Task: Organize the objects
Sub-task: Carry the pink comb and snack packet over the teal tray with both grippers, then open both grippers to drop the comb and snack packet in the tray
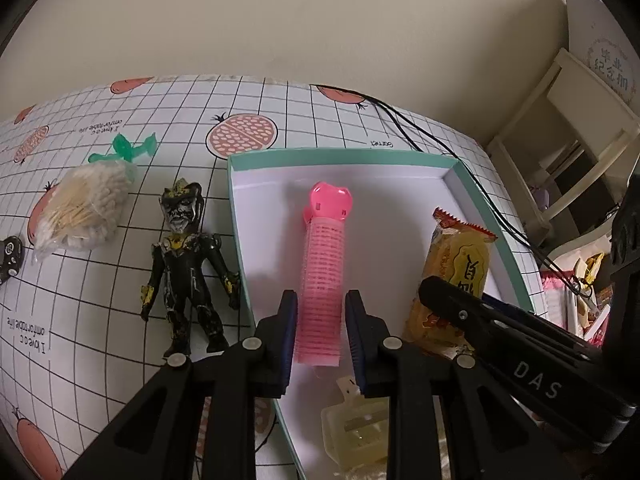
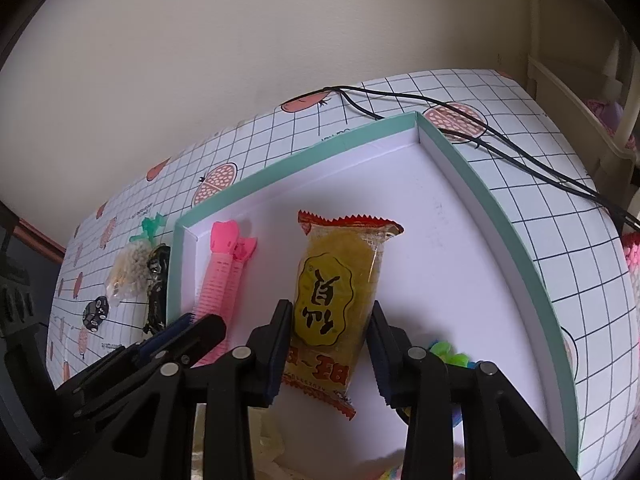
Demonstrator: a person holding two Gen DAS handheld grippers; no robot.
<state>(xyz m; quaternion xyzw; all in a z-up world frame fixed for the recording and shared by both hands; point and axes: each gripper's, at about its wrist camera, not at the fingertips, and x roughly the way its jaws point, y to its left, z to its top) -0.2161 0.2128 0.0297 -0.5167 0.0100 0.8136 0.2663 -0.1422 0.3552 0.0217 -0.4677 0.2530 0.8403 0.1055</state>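
A pink hair roller (image 1: 322,280) lies lengthwise in the white box with a teal rim (image 1: 340,155). My left gripper (image 1: 321,320) is shut on the roller's near half, a pad against each side. To its right a yellow snack packet (image 2: 340,292) with red serrated ends rests on the box floor, and my right gripper (image 2: 331,336) is shut on its lower half. In the left wrist view the right gripper (image 1: 460,296) reaches in over the snack packet (image 1: 460,264). The right wrist view shows the left gripper (image 2: 196,326) at the near end of the roller (image 2: 222,280).
Left of the box on the checked tablecloth lie a black toy figure (image 1: 188,264), a bag of cotton swabs (image 1: 84,208) and a small black gadget (image 1: 10,254). A yellow hair clip (image 1: 356,428) and green beads (image 2: 448,352) sit in the box's near part. A black cable (image 1: 480,184) runs past the right rim.
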